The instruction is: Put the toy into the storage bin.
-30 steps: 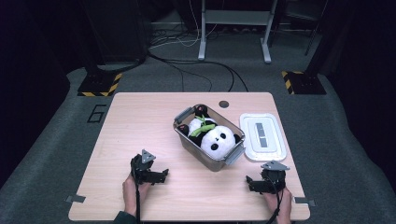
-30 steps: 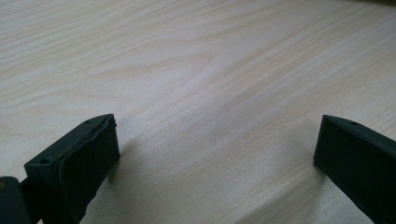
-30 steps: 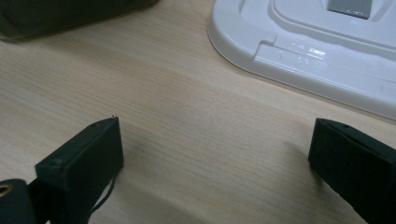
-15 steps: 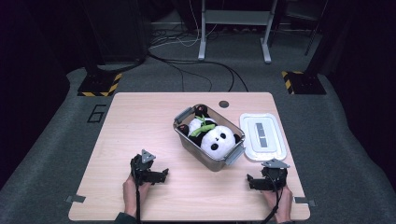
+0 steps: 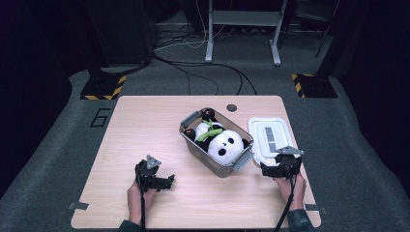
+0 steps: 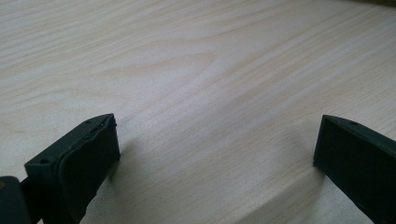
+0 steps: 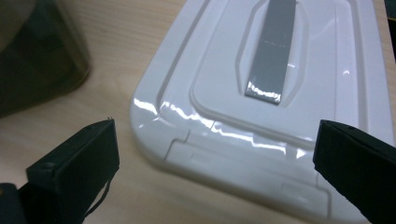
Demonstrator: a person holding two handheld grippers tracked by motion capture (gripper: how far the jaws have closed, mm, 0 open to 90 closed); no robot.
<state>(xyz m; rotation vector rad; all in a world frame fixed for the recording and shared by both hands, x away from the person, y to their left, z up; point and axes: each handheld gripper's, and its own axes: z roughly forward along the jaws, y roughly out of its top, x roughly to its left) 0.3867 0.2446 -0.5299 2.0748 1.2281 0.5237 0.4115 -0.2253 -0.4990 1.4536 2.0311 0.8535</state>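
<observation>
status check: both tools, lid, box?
Left tool open over bare table. Right tool open, at the near edge of the white lid, not gripping. Lid flat beside the box; panda toy inside. Nothing in the way.

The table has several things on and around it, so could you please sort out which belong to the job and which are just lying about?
Part of the job:
- white lid, right in front of the open right gripper
- clear box
- toy panda inside the box
- left gripper, open over bare table

Just lying about:
- dark round cap in the tabletop
- cables on the floor
</observation>
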